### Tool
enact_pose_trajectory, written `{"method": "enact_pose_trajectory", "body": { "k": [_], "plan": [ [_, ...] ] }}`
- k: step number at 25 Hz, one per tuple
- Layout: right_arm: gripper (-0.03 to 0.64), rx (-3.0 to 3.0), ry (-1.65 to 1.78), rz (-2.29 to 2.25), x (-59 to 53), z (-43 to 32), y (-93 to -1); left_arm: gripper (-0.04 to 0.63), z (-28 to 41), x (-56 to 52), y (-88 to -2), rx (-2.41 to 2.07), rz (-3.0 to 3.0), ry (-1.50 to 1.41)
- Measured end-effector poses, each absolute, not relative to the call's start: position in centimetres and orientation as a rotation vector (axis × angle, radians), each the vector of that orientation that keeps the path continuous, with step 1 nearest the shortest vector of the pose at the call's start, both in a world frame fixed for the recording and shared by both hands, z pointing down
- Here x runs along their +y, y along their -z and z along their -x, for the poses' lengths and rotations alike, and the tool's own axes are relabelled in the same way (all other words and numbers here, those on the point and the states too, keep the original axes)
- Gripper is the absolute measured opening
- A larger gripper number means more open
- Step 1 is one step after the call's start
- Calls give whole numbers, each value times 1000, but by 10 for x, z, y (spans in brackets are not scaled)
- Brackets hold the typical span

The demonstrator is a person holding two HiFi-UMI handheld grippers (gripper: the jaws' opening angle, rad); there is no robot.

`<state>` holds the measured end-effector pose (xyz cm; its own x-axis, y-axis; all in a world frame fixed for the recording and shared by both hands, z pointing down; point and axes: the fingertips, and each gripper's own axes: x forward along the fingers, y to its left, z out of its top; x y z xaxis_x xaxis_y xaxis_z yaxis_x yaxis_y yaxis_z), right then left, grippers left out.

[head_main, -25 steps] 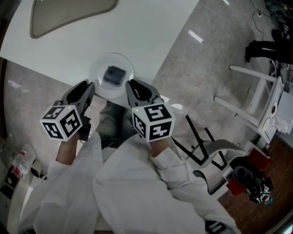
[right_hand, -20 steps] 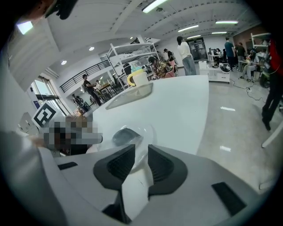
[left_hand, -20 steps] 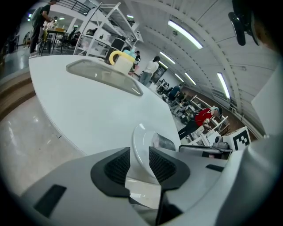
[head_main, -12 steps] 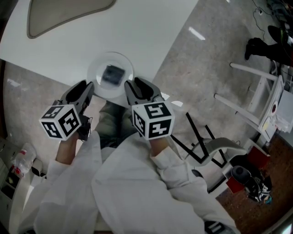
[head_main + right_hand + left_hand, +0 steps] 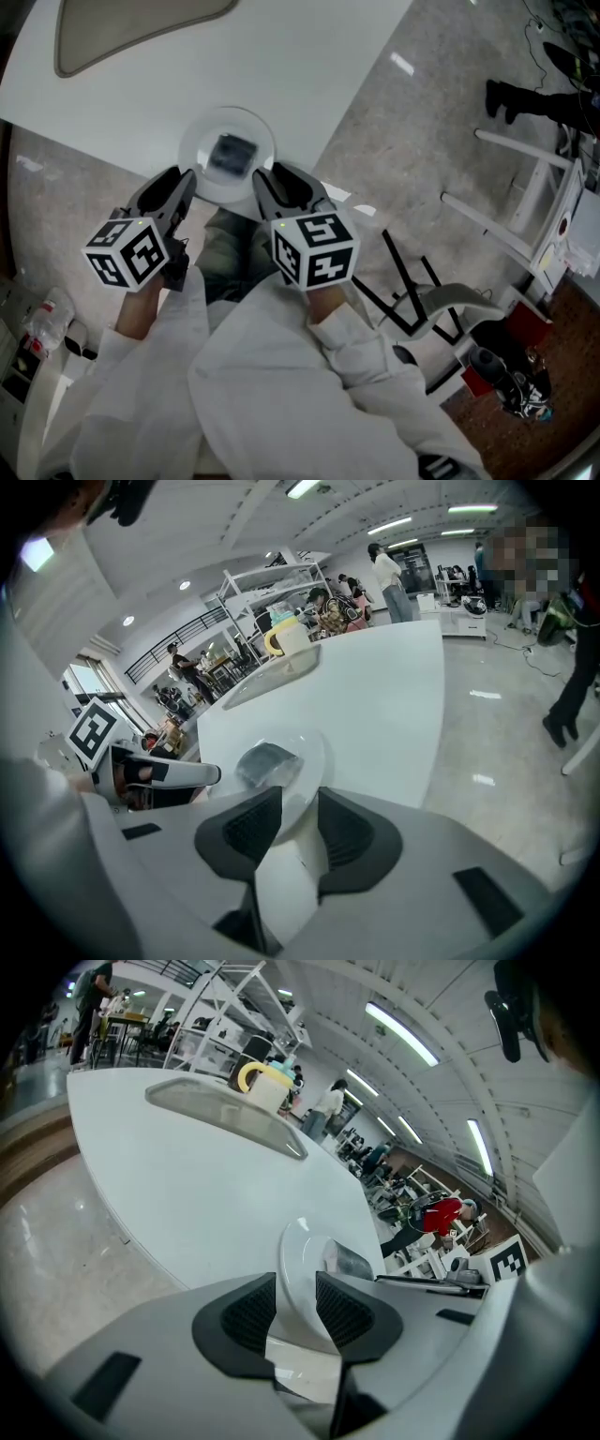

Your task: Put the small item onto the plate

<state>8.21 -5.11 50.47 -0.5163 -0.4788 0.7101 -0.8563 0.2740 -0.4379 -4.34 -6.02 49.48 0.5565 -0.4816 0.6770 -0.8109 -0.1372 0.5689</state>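
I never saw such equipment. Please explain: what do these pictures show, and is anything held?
A person holds a left hand-held gripper and a right hand-held gripper, each bearing a marker cube. One picture is from a head camera looking down; the other two from cameras on the grippers. On the white table stands a plate with a small grey item on it. Both grippers are open and hold nothing; the left jaws have just been opening, with the plate's rim seen between them.

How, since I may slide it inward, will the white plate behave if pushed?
The plate likely slides easily: glossy rim on a smooth table. It sits at the table's edge, so an outward nudge might tip it off.
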Motion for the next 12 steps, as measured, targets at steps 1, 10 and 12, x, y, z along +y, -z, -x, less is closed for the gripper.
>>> {"method": "enact_pose_trajectory", "body": {
  "k": [1,10,12],
  "plan": [
    [109,-2110,-1157,-1203,-51,-82,-504,115,44,-60,-495,-1073,-1785,-406],
    [109,-2111,-1271,-1210,-50,-75,-504,115,47,-58,-494,-1083,-1752,-349],
    [108,-2108,-1270,-1212,-49,-74,-504,115,49,-56,-494,-1090,-1748,-341]
  ]
}}
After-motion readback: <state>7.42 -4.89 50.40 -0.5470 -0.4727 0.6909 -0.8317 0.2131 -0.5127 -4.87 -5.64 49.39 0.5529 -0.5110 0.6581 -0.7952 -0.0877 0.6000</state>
